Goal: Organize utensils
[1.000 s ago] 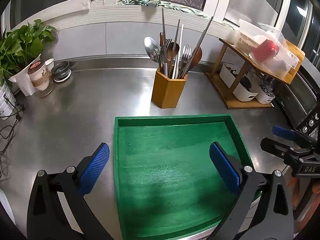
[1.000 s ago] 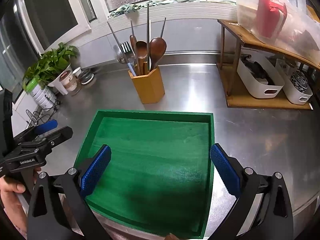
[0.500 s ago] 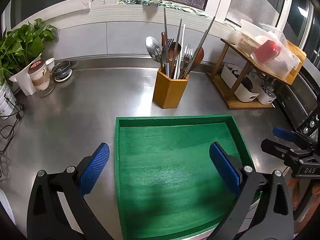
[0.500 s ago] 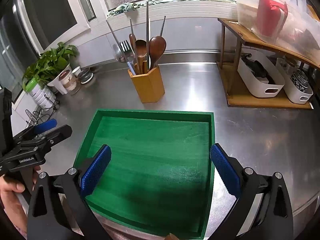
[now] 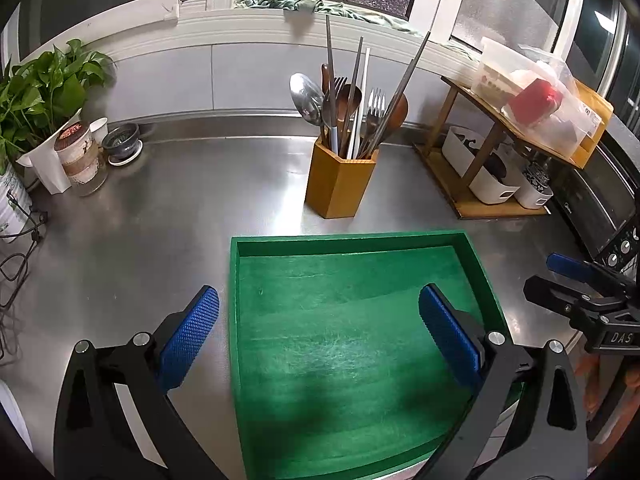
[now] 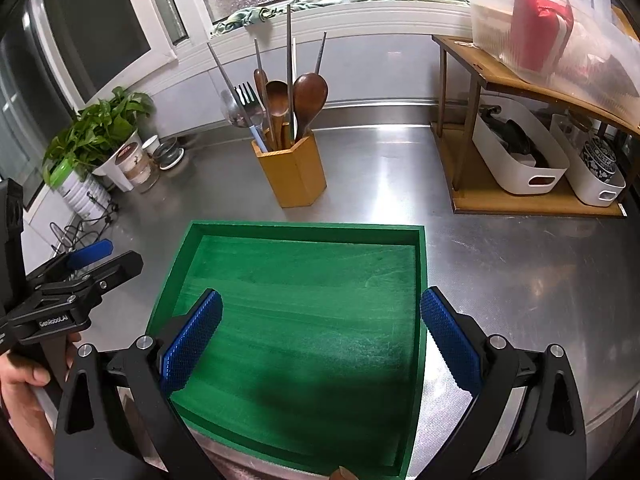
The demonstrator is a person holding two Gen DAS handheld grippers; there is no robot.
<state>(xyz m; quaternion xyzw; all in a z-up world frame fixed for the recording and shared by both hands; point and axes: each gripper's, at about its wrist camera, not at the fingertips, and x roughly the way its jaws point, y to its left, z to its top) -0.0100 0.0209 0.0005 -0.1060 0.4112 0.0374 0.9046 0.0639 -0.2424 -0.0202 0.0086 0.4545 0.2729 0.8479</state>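
Utensils [image 5: 352, 108] stand bundled upright in a hexagonal wooden holder [image 5: 340, 182] on the steel counter [image 5: 160, 220]: forks, a metal spoon, wooden spoons and long chopsticks, handles down and heads up, so each can be told apart and pulled out singly. Just in front of the holder, apart from it, lies a green tray [image 5: 478, 264] with a low rim (its floor is bare, with nothing lying in it). That scene fits either utensils waiting to be laid out in the tray or utensils already gathered into the holder from it; the pictures do not settle which.

The left gripper [image 5: 320, 328] hovers over the tray's left edge, its blue pads spread wide and holding nothing. The right gripper [image 6: 320, 332] hovers over the tray's near right part, equally wide apart and empty. Both point toward the holder, which keeps it and the tray in plain view of each camera. A hand [image 6: 20, 396] grips the left tool's handle at the counter's left
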